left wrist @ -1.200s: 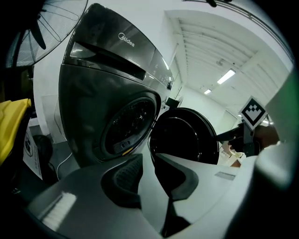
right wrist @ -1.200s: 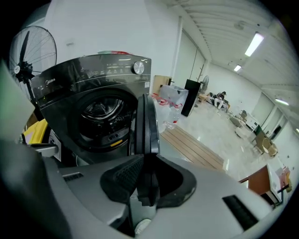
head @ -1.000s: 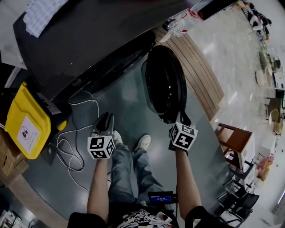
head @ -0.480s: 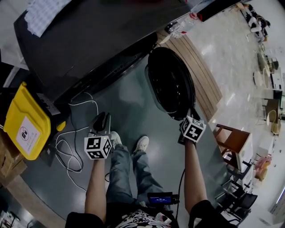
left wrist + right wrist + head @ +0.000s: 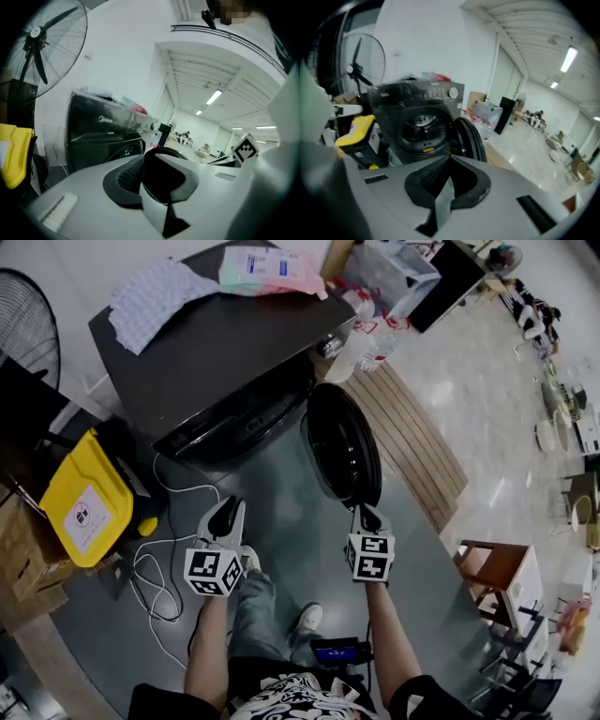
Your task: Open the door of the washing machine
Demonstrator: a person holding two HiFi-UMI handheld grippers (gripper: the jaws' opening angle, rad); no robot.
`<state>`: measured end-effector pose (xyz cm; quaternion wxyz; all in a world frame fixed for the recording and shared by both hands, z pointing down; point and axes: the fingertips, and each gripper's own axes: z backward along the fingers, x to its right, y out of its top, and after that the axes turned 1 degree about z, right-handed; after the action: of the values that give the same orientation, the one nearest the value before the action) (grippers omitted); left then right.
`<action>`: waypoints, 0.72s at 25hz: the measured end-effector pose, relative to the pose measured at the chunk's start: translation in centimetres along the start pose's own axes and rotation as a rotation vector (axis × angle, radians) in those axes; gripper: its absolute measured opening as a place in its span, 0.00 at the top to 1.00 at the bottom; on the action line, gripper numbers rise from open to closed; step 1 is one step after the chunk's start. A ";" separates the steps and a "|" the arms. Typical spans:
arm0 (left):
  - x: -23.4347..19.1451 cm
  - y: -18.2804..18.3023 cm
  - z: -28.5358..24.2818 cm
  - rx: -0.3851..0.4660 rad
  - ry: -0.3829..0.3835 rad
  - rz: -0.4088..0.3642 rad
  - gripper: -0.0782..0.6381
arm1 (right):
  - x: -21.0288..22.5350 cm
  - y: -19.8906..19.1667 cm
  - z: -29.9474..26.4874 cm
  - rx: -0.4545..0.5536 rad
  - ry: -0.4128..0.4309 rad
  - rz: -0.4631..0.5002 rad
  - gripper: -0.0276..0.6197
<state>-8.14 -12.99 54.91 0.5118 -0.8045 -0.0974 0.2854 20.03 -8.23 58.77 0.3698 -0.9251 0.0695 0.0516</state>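
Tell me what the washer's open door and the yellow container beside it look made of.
Door: probably dark tinted glass or plastic in a plastic rim; glossy, catching highlights. Yellow container: likely moulded plastic, smooth semi-gloss; uniform colour, rounded corners, stuck-on label.

The fan (image 5: 23, 310) is cut off at the head view's left edge; the washing machine (image 5: 216, 343) hides its drum there.
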 end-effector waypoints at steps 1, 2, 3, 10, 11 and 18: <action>1.6 1.7 1.2 0.049 -0.004 -0.014 0.81 | -1.2 1.1 2.0 0.060 0.064 -0.020 0.95; 3.3 3.3 2.5 0.096 -0.002 -0.029 0.81 | -2.0 2.3 4.4 0.123 0.127 -0.061 0.95; 5.4 4.7 4.1 0.132 0.009 -0.046 0.82 | -2.4 3.4 7.2 0.184 0.191 -0.118 0.95; 18.3 5.3 15.4 0.141 0.146 -0.098 0.89 | -2.3 4.6 25.4 0.439 0.360 -0.123 0.95; 19.4 5.2 16.4 0.137 0.162 -0.105 0.89 | -1.9 4.1 27.1 0.456 0.361 -0.123 0.95; 24.2 6.9 20.5 0.203 0.189 -0.099 0.85 | -1.3 2.1 32.4 0.490 0.365 -0.134 0.95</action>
<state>-0.72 10.43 33.70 0.6109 -0.7660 -0.0590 0.1911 16.99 12.78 34.14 0.5656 -0.8050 0.0842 -0.1582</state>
